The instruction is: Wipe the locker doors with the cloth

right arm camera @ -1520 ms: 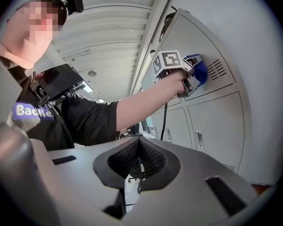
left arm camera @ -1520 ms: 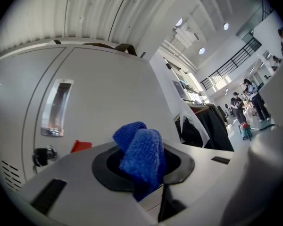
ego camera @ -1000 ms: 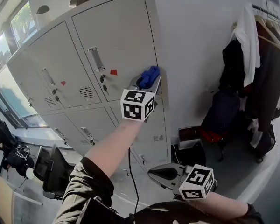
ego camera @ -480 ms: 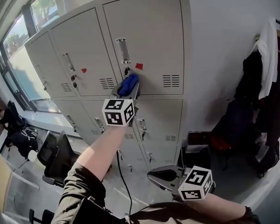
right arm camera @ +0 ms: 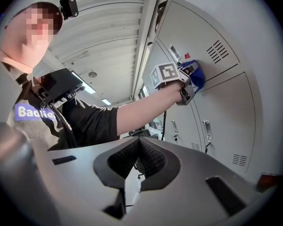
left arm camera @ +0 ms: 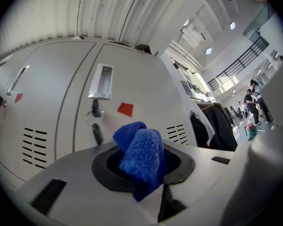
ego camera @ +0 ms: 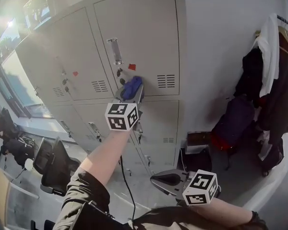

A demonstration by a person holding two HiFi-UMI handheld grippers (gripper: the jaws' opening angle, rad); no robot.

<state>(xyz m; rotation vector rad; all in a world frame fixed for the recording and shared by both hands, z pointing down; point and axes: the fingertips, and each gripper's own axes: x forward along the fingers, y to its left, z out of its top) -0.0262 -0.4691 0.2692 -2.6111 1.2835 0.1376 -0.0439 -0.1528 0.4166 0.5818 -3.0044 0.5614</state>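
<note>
My left gripper [ego camera: 131, 91] is shut on a blue cloth [ego camera: 132, 86], held out at arm's length against the grey lockers. The cloth lies over the lower part of the upper right locker door [ego camera: 144, 32], just below a red sticker [ego camera: 132, 66] and beside the key lock [ego camera: 120, 73]. In the left gripper view the folded cloth [left arm camera: 142, 154] bulges out between the jaws of the left gripper [left arm camera: 144, 171], with the door's handle [left arm camera: 101, 81] beyond it. My right gripper [ego camera: 166, 178] hangs low near my body, shut with nothing in it [right arm camera: 139, 163].
Coats [ego camera: 271, 71] hang on a rack at the right, above a dark bag [ego camera: 235, 121] on the floor. An office chair [ego camera: 50, 164] stands at lower left below a bright window [ego camera: 12, 63]. A vent [ego camera: 166, 81] sits right of the cloth.
The left gripper has carried the cloth leftward across the upper right door, from its right edge to under the red sticker. In the last half second it barely moved. The right gripper stayed put.
</note>
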